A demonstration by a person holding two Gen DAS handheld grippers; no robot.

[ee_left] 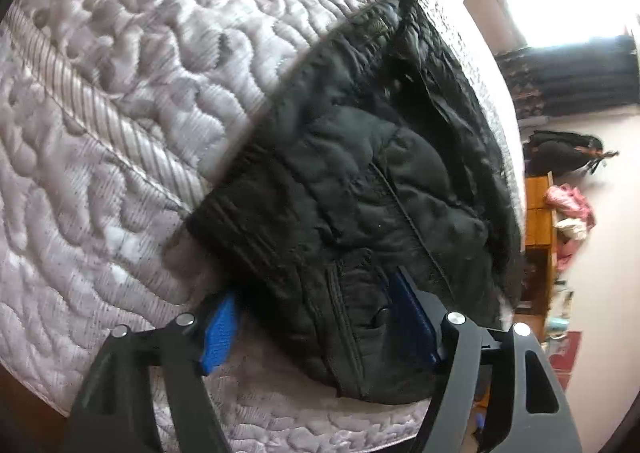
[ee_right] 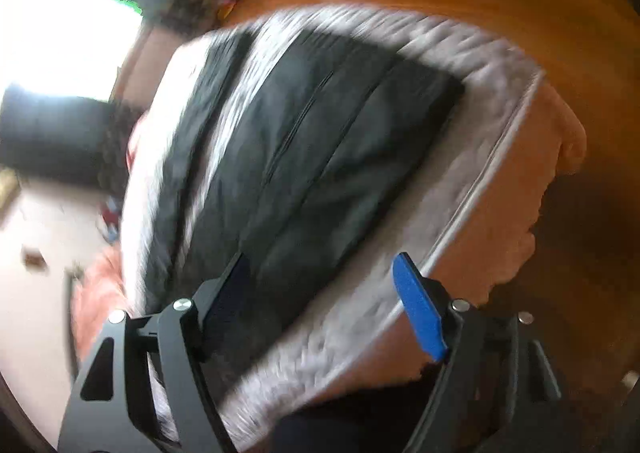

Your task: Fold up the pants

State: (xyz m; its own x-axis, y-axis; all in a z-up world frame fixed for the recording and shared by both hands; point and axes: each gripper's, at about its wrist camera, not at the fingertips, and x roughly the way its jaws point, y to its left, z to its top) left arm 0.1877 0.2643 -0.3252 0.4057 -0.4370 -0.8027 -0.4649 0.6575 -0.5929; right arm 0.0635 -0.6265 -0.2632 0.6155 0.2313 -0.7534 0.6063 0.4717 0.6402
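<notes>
Two tools are in view, one per wrist camera, and both stand with jaws spread and nothing clamped between them. The left tool [ee_left: 316,317] straddles the near edge of the black, crumpled woven-fabric pants [ee_left: 360,189]; its blue ribbed pads [ee_left: 219,329] sit on either side of the cloth without closing on it, which suggests positioning for a pinch.

The pants lie on the pale quilted mattress of the bed [ee_left: 120,93], near its edge, already doubled into a compact, thick bundle with seams and a hem band showing. The right tool [ee_right: 324,305] hovers over the same dark bundle [ee_right: 320,141], apart from it; that view is motion-blurred, so fine detail cannot be read.

The mattress surface is puffy, with wavy stitched relief and a corded band. The pants fabric looks soft and limp, so a fold is likely to slump unless pressed flat.
</notes>
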